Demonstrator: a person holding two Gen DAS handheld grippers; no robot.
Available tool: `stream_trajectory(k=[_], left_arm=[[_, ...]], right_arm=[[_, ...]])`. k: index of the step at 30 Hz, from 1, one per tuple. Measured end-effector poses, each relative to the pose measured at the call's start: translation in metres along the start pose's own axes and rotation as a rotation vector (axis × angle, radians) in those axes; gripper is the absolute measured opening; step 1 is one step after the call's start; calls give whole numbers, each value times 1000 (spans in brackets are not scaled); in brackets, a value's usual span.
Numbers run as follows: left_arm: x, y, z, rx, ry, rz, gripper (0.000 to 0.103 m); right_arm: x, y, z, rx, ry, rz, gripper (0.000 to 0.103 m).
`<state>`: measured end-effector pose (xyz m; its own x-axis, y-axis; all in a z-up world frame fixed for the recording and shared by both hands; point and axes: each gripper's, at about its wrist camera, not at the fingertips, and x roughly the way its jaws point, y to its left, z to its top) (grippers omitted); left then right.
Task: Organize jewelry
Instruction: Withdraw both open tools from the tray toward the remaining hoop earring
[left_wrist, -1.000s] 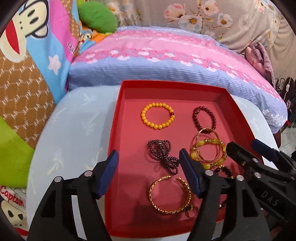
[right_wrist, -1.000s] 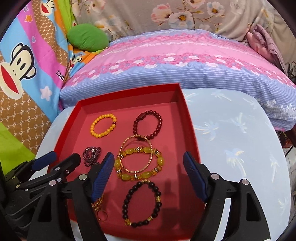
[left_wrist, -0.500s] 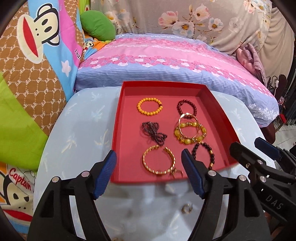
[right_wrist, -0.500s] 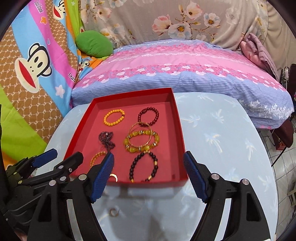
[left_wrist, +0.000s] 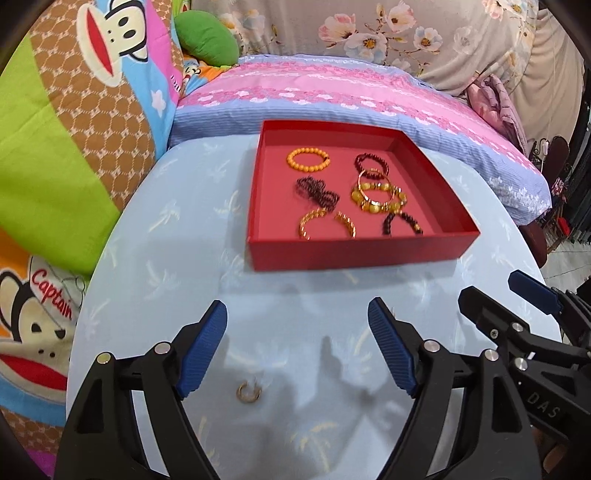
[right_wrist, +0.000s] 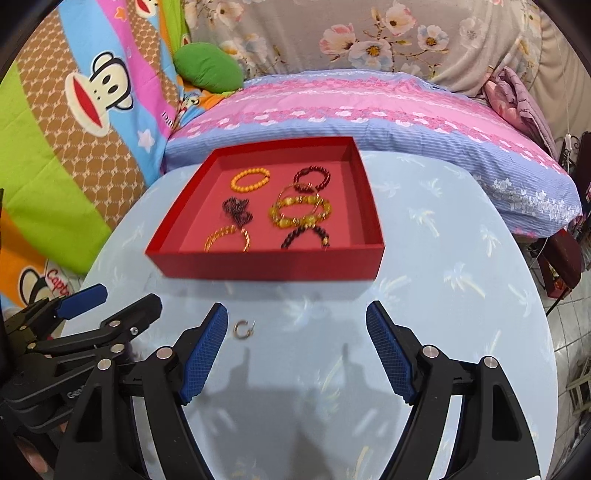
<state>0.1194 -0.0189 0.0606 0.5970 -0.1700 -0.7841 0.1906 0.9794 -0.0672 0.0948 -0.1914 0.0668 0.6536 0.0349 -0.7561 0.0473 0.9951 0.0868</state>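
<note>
nearby, ring (left_wrist: 248, 391) outside tray (left_wrist: 362, 254)

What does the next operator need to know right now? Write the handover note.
Left gripper: open, empty, above the table.
Right gripper: open, empty, beside the left one.
Red tray: holds the orange bead bracelet, dark red bracelet, yellow bracelet, black bead bracelet, gold bangle and dark beaded strand.
Left to do: a small gold ring lies on the table outside the tray, near the left gripper's fingers. It probably goes in next.
</note>
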Motion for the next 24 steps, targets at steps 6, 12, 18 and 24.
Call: stream_trajectory(k=[6,12,18,24], left_arm=[[-11,19,-35,-10,21,3,76],[-9,31,-62,-15,55,28,76],[-1,42,-67,-48,67,45,75],[17,46,-68,-64,111,12,55]], right_arm=[[5,7,-25,-9,43,6,74],[16,17,-34,-27,62,14,73],[28,27,-35,-35,83,29,69],[38,30,-32,-40,98,34,65]])
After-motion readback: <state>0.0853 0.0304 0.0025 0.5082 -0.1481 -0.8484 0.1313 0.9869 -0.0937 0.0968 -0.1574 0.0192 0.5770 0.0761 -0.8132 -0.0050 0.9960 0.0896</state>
